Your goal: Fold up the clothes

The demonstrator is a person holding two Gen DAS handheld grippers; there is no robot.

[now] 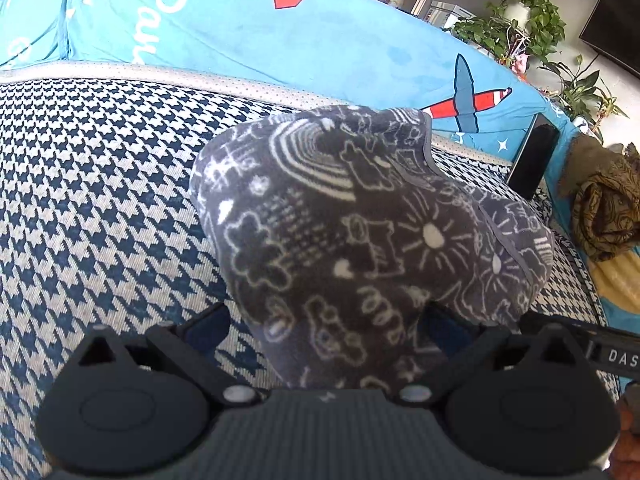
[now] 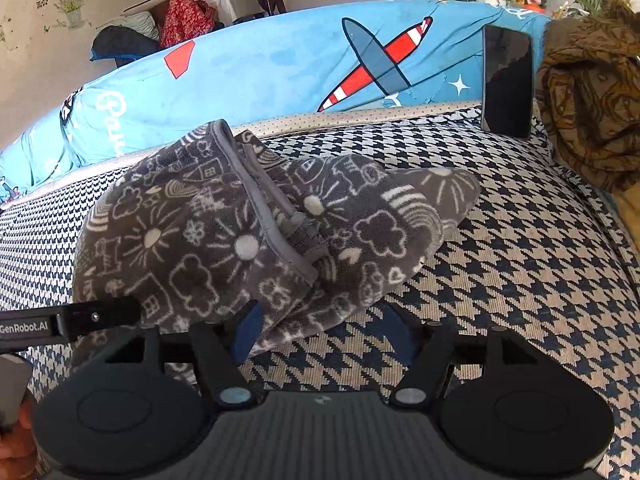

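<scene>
A grey fleece garment (image 1: 360, 216) printed with white suns, clouds and rainbows lies bunched in a mound on the navy-and-cream houndstooth cushion (image 1: 100, 184). My left gripper (image 1: 326, 322) stands open around the garment's near end. Its left finger is clear of the cloth and its right finger is tucked against a fold. In the right wrist view the garment (image 2: 224, 232) shows a grey bound hem across its top. My right gripper (image 2: 322, 332) is open at the near right edge, with cloth draped over its left finger and its right finger over bare cushion.
A blue blanket (image 2: 280, 64) with a red-and-white plane covers the sofa back. A black phone (image 2: 507, 80) leans against it at the far right, beside a brown patterned cloth (image 2: 592, 92). Potted plants (image 1: 516, 24) stand behind the sofa.
</scene>
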